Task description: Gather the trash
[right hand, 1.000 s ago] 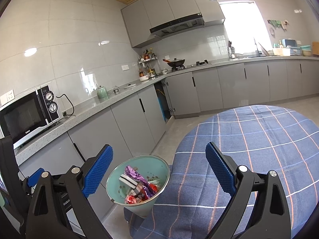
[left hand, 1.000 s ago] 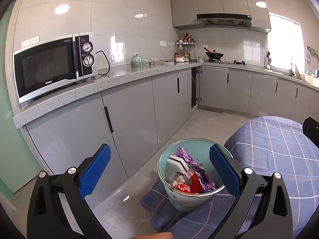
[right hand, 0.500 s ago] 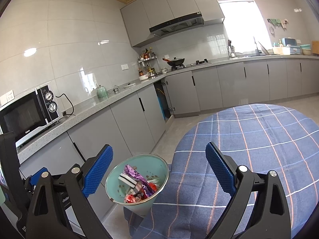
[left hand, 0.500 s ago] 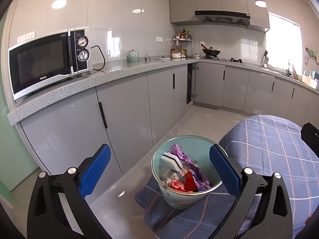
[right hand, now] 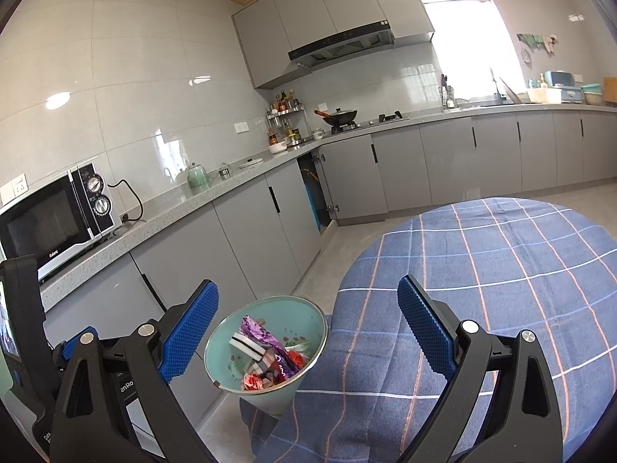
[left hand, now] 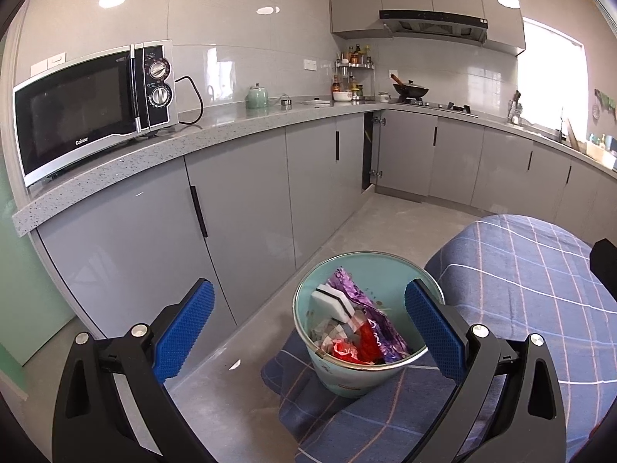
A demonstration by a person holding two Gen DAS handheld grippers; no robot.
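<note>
I judge collecting nearly done: the pale green bin (left hand: 358, 370) at the near edge of the table (right hand: 501, 270) already holds crinkled purple foil (left hand: 380, 332), red wrappers (left hand: 349, 349) and a white sponge block (left hand: 333, 305); I see no loose trash left on the checked blue cloth. My left tool (left hand: 308, 332) and right tool (right hand: 308, 332) both hang released, empty, ribbed blue pads wide apart. The bin looks smooth, round and tapered

Left gripper (left hand: 308, 332) and right gripper (right hand: 306, 332) both level, side by side, jaws spread wide, blue pads (left hand: 183, 333) gripping nothing.
</note>
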